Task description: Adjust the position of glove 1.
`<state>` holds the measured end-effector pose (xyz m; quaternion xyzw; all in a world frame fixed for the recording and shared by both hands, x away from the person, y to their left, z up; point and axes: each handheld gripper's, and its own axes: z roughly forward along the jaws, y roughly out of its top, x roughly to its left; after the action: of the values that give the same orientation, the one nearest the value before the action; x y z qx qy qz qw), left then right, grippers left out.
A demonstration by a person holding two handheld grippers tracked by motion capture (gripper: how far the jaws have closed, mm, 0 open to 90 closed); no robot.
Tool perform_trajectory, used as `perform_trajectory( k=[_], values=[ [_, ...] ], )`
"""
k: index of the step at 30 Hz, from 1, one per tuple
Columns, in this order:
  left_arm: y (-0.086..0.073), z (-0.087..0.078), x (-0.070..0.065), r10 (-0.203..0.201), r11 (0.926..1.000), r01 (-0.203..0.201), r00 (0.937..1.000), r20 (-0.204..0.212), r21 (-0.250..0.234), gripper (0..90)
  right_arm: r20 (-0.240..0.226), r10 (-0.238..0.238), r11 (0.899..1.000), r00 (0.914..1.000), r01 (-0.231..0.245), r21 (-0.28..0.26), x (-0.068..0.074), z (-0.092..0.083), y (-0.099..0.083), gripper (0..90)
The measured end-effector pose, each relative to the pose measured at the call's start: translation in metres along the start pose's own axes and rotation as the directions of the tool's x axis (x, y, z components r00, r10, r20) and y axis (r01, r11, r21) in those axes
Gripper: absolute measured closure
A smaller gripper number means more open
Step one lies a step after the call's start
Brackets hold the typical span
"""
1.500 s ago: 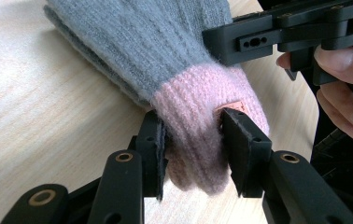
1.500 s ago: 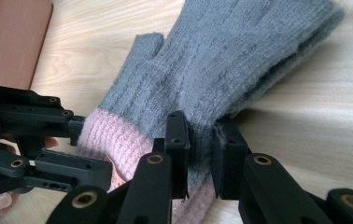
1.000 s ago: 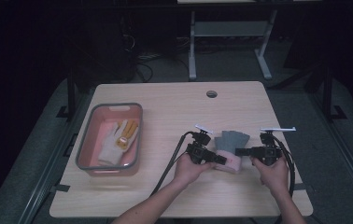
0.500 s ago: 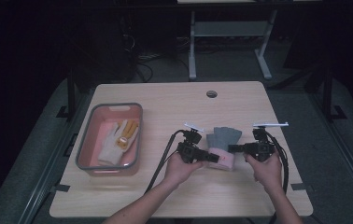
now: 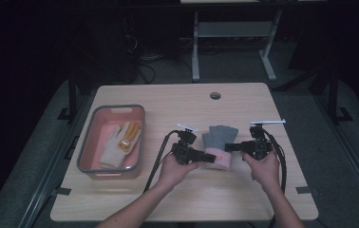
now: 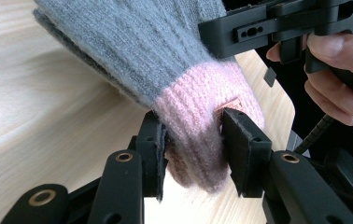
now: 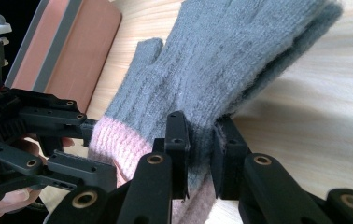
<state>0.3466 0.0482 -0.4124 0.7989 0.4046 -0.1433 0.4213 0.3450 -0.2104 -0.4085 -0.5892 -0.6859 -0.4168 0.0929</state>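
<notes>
Both tongs (image 5: 208,158) (image 5: 231,147) on glove (image 5: 218,142) edges

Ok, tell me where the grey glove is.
The grey glove lies right of table centre in the high view, held between the left gripper and right gripper, well right of the pink bin.

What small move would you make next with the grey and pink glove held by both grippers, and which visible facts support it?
Probably carry the glove left toward the pink bin. The left gripper clamps its pink cuff and the right gripper pinches its edge near the cuff, so it seems held firmly, and a pale glove already lies in that bin.
</notes>
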Motion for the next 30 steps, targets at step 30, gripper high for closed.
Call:
perform_trajectory(
  k=[30],
  values=[
    [0.0,-0.059,0.016,-0.015,0.9968,0.013,0.9994,-0.031,-0.079,61.0,-0.057,-0.067,0.998,0.9962,0.068,0.018,0.049,0.025,0.033,78.5]
  ],
)
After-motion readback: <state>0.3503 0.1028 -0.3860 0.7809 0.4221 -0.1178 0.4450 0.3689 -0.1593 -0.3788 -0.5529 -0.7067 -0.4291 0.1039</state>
